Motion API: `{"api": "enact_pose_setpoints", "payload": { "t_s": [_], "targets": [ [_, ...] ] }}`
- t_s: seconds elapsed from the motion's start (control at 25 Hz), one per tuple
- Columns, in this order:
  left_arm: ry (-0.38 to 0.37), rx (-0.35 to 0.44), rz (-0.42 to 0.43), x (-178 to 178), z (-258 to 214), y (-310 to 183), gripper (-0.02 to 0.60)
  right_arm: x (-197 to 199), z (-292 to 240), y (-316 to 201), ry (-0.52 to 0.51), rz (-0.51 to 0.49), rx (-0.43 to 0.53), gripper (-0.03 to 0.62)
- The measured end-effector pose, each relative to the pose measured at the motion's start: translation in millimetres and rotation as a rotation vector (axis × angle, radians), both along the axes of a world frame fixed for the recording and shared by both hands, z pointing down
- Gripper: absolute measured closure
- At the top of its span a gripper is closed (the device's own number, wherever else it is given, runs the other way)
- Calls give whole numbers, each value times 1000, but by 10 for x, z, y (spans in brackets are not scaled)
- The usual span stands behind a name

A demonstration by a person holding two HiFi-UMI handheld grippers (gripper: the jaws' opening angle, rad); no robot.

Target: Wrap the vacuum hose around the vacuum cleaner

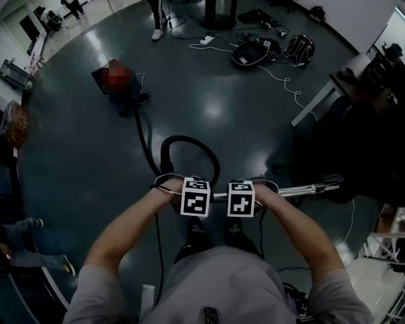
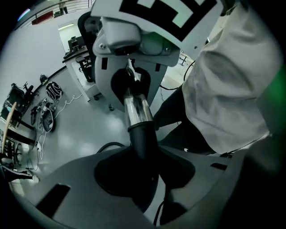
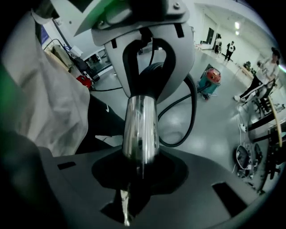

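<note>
The red and blue vacuum cleaner [image 1: 119, 81] stands on the dark floor at the far left, also small in the right gripper view [image 3: 210, 78]. Its black hose [image 1: 144, 136] runs toward me and curls in a loop [image 1: 205, 155] just ahead of my hands. The chrome wand [image 1: 304, 188] lies level, reaching right to the floor head [image 1: 334, 185]. My left gripper [image 1: 193, 204] [image 2: 143, 172] is shut on the wand's black handle end [image 2: 142, 138]. Close beside it, my right gripper [image 1: 242, 204] [image 3: 139, 172] is shut on the chrome tube [image 3: 140, 127].
Bags and white cables [image 1: 266, 47] lie at the back, near a column base [image 1: 218, 16]. A white table [image 1: 329, 95] and dark furniture stand at the right. One person's feet [image 1: 158, 30] show at the top, another's legs [image 1: 22, 247] at the lower left.
</note>
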State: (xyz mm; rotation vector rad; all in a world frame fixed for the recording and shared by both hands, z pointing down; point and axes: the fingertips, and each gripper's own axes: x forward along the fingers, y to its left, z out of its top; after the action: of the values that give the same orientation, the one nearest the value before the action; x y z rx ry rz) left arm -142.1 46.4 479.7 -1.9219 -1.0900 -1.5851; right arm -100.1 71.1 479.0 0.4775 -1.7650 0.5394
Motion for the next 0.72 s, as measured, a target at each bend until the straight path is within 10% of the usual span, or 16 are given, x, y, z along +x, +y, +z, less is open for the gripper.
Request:
{"api": "enact_pose_setpoints", "payload": {
  "t_s": [0.44, 0.72],
  "targets": [
    [86, -23, 122, -103, 75, -7, 480, -245, -194, -284, 79, 38, 114, 479],
    [117, -69, 47, -222, 95, -74, 488, -327, -147, -409, 167, -10, 166, 477]
  ]
}}
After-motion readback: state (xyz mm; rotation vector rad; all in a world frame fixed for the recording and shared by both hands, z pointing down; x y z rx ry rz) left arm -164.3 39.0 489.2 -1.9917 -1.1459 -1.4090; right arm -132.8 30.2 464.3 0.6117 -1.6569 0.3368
